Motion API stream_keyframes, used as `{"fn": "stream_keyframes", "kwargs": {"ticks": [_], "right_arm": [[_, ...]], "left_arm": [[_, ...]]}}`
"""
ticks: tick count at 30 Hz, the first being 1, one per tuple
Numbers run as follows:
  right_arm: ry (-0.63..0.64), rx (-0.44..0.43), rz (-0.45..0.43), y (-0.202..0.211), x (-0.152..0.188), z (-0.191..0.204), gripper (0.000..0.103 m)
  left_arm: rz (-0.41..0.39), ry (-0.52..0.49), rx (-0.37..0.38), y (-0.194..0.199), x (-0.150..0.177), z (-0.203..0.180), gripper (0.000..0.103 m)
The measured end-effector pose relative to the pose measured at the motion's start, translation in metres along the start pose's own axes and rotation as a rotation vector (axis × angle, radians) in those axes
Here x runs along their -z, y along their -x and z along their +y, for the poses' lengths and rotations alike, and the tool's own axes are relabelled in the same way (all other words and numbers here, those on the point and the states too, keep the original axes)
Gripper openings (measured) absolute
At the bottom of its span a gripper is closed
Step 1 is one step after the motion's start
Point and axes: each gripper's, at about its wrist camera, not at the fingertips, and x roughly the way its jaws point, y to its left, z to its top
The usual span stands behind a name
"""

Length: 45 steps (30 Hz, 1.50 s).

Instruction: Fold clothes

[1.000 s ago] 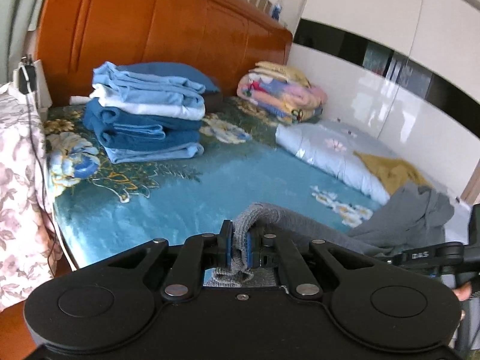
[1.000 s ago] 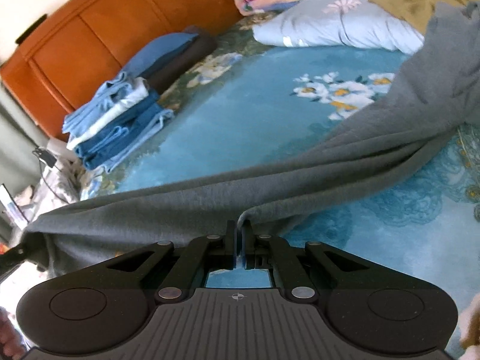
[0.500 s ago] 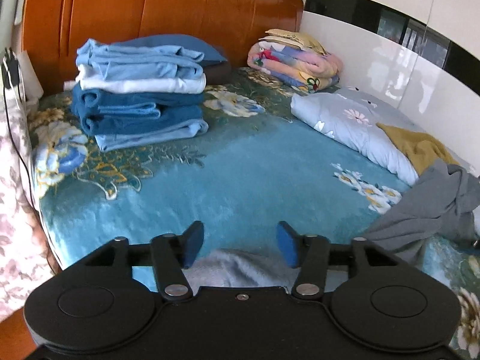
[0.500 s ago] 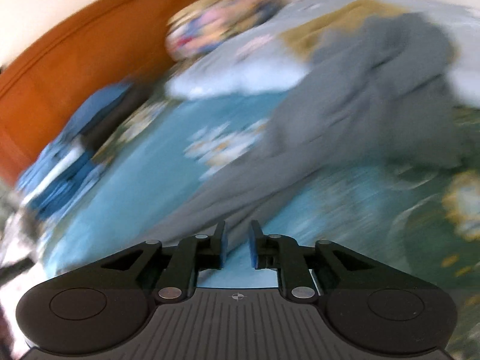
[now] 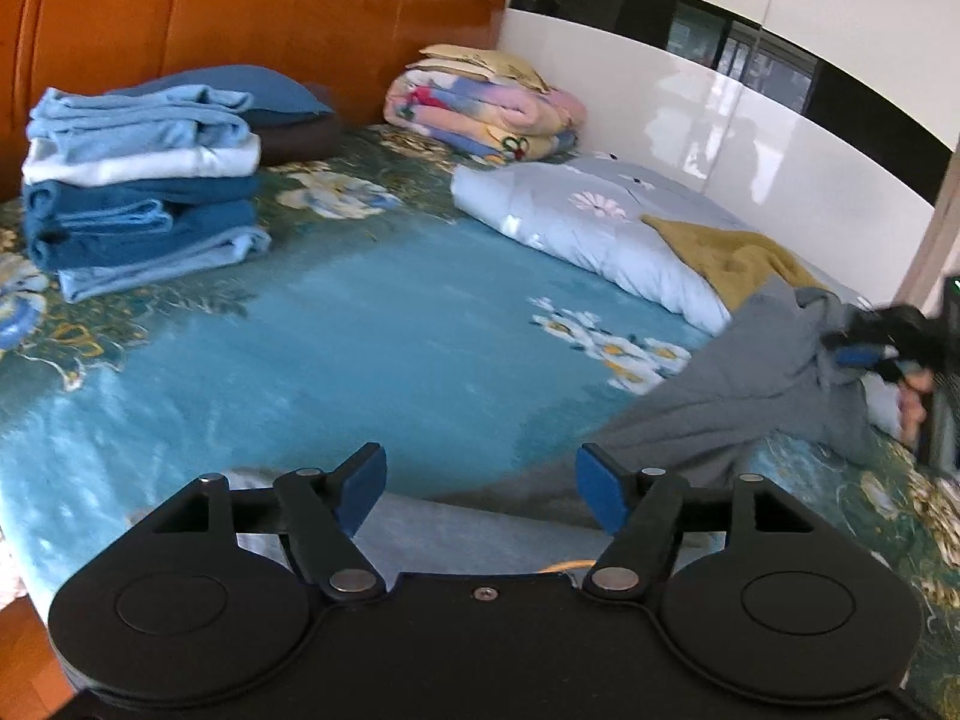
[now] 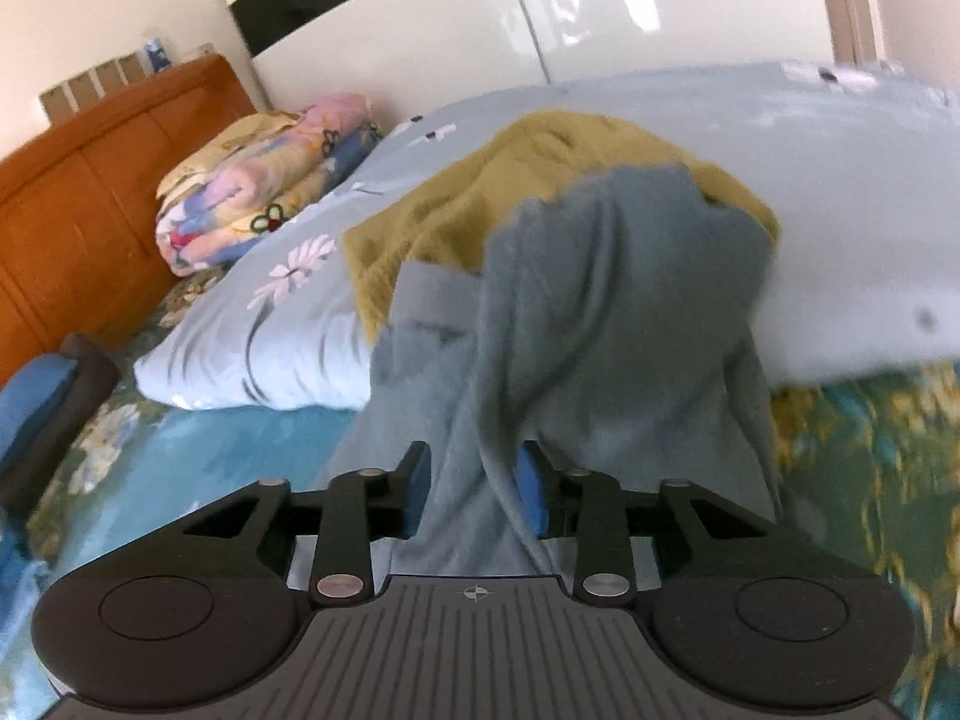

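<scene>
Ahead of my left jaws a bed [image 5: 372,360] spreads out under a teal flowered blanket. Beyond it stands an orange wooden headboard [image 5: 252,18]. To the right of my jaws runs a glossy white wardrobe [image 5: 750,138] with a black band, bright with reflected daylight. Past my right jaws, far left, the same headboard [image 6: 78,192] meets a cream wall [image 6: 102,6].
</scene>
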Motion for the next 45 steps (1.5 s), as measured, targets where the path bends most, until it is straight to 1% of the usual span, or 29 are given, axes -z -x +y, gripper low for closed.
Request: {"fn": "stream_keyframes", "kwargs": {"ticks": [3, 6, 7, 9, 11, 15, 18, 23, 26, 31, 36, 42, 45], "right_arm": [[0.030, 0.051, -0.012, -0.013, -0.007, 0.008, 0.028], [0.027, 0.103, -0.019, -0.021, -0.012, 0.008, 0.028], [0.019, 0.105, -0.019, -0.023, -0.013, 0.006, 0.019], [0.004, 0.093, -0.011, -0.024, -0.015, 0.000, 0.008], [-0.003, 0.078, -0.010, -0.020, -0.015, -0.005, 0.007], [-0.031, 0.040, -0.030, 0.002, -0.014, -0.021, 0.004], [-0.047, 0.028, -0.051, 0.024, -0.013, -0.036, 0.004], [-0.081, 0.037, -0.091, 0.065, -0.014, -0.065, 0.003], [-0.126, 0.055, -0.126, 0.090, -0.012, -0.088, 0.003], [-0.218, 0.083, -0.165, 0.130, 0.003, -0.133, 0.003], [-0.289, 0.103, -0.179, 0.163, 0.031, -0.171, 0.002], [-0.358, 0.123, -0.174, 0.186, 0.073, -0.199, 0.002], [-0.350, 0.183, -0.131, 0.188, 0.088, -0.213, 0.001]], "left_arm": [[0.005, -0.004, 0.027, -0.004, 0.005, -0.011, 0.068], [0.003, -0.007, 0.029, -0.004, 0.005, -0.012, 0.069], [0.002, -0.004, 0.028, -0.004, 0.005, -0.012, 0.069], [0.000, 0.006, 0.026, -0.005, 0.005, -0.011, 0.069], [-0.002, 0.016, 0.026, -0.005, 0.005, -0.010, 0.069], [-0.002, 0.028, 0.036, -0.001, 0.007, -0.011, 0.069], [-0.002, 0.036, 0.047, 0.005, 0.011, -0.014, 0.069], [-0.019, 0.036, 0.067, 0.020, 0.014, -0.021, 0.069], [-0.019, 0.034, 0.073, 0.025, 0.017, -0.023, 0.069], [-0.021, 0.031, 0.084, 0.034, 0.021, -0.027, 0.069], [-0.023, 0.028, 0.096, 0.043, 0.025, -0.031, 0.070], [-0.005, 0.013, 0.115, 0.038, 0.028, -0.041, 0.070], [0.007, 0.003, 0.125, 0.034, 0.029, -0.046, 0.070]]}}
